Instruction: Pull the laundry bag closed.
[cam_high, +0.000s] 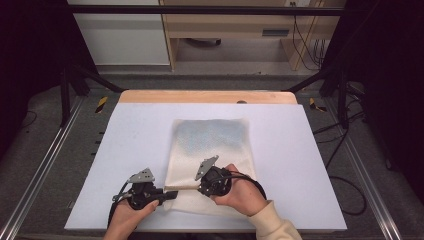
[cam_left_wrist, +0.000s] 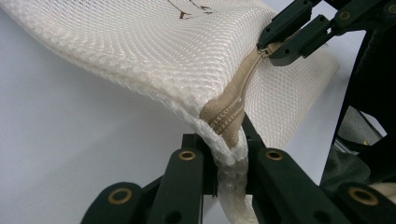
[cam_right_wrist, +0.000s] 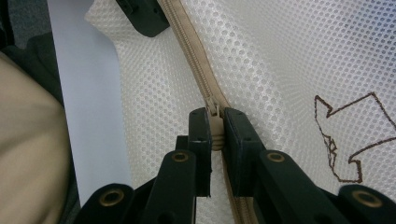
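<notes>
A cream mesh bag (cam_high: 210, 150) lies flat on the white table board (cam_high: 125, 145), its beige zipper (cam_high: 184, 188) running along the near edge. My left gripper (cam_high: 171, 194) is shut on the bag's corner at the zipper's end (cam_left_wrist: 227, 140), lifting that edge a little. My right gripper (cam_high: 201, 187) is shut on the zipper pull (cam_right_wrist: 215, 125), a short way along the zipper from the left one. In the left gripper view the right gripper (cam_left_wrist: 299, 32) shows at the top right, on the zipper. A brown stitched logo (cam_right_wrist: 348, 140) marks the mesh.
A wooden strip (cam_high: 207, 96) borders the table's far edge. Metal rails (cam_high: 45, 165) run along both sides, and black cables (cam_high: 345, 165) lie on the floor to the right. Pale cabinets (cam_high: 125, 35) stand behind the table.
</notes>
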